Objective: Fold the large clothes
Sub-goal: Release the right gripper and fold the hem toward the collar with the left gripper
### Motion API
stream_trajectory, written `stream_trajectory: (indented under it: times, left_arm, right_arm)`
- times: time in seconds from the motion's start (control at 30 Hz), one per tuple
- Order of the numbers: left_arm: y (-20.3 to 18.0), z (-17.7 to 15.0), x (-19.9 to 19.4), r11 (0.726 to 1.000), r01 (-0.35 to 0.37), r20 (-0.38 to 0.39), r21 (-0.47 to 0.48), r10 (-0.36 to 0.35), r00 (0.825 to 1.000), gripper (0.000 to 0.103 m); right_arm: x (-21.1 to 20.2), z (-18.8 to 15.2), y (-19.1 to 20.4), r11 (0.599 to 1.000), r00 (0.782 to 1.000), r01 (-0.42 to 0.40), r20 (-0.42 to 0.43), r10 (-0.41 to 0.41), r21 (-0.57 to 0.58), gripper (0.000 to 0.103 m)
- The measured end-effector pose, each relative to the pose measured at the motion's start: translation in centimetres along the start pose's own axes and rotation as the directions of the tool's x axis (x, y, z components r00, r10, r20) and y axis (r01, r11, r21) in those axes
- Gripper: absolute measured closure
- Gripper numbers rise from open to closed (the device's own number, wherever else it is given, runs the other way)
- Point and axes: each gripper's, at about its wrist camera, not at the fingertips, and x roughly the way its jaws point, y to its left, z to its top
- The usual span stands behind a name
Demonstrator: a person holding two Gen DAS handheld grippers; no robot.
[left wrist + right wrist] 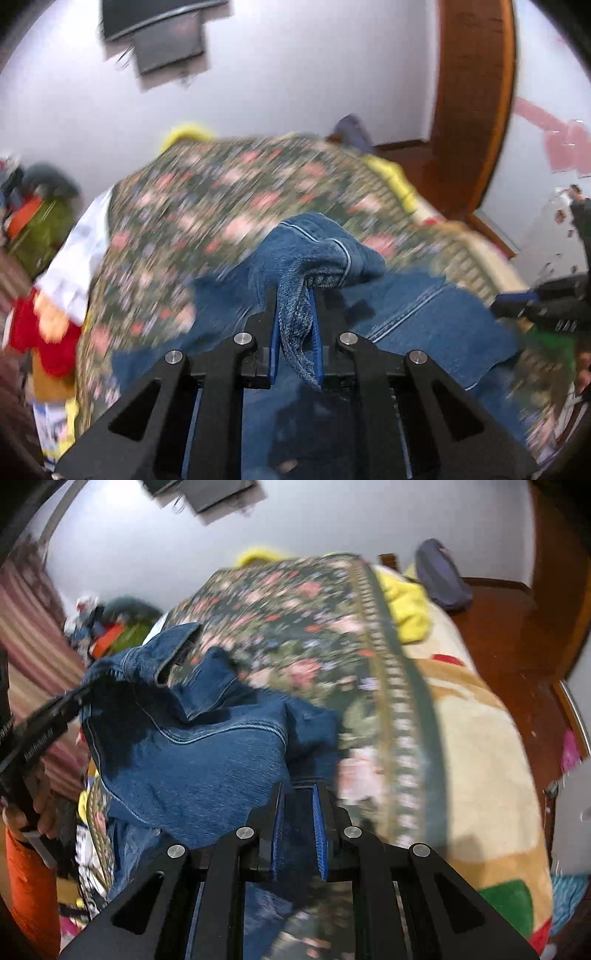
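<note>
Denim garment [424, 321] lies bunched on the floral bedspread [207, 206], near the bed's closer end. My left gripper [295, 314] has its jaws clamped on a twisted fold of denim, w/ a hemmed edge humped up just past the tips. My right gripper [297, 812] is closed on another part of the same fabric; cloth [192, 760] rises from those jaws toward the left one. Beyond the spread's patterned border a cream blanket [480, 760] covers the bed's right side, yellow cloth [406, 605] at the far edge. Hand [40, 812] in an orange sleeve [29, 886] holds the left tool.
</note>
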Motion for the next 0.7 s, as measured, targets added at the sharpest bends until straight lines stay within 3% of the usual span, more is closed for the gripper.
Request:
stream_trajectory:
  times: [0.07,0.2,0.3,0.47,0.6,0.7]
  left_arm:
    - [2.6,-3.1,1.3,0.998,-0.022,-0.061,-0.057,0.019,0.998,0.089]
    - [6.2,-9.2,4.6,0.987,-0.046,-0.195,-0.151,0.015,0.981,0.089]
    - [7.9,-13.5,5.8,0.973,0.002,-0.248,-0.229,-0.061,0.967,0.087]
    - [7.8,-17.8,6.5,0.964,0.002,-0.279,-0.266,-0.079,0.957,0.063]
    - [8.8,-18.8,5.9,0.940,0.035,-0.261,-0.340,-0.130,0.956,0.056]
    - [10.0,-18.9,5.7,0.915,0.067,-0.246,-0.398,-0.177,0.953,0.052]
  right_arm:
    - [1.9,-0.1,1.4,0.999,0.999,0.000,-0.050,-0.002,-0.036,0.091]
    - [6.9,-1.9,3.5,0.988,0.976,0.086,-0.185,-0.110,-0.131,0.091]
    - [8.1,-3.2,3.6,0.974,0.972,0.127,-0.174,-0.160,-0.187,0.091]
    - [8.0,-3.5,3.9,0.947,0.957,0.175,-0.178,-0.228,-0.270,0.091]
    - [7.8,-4.1,3.9,0.907,0.936,0.245,-0.161,-0.314,-0.343,0.091]
    - [7.3,-4.3,3.3,0.898,0.933,0.259,-0.150,-0.328,-0.355,0.091]
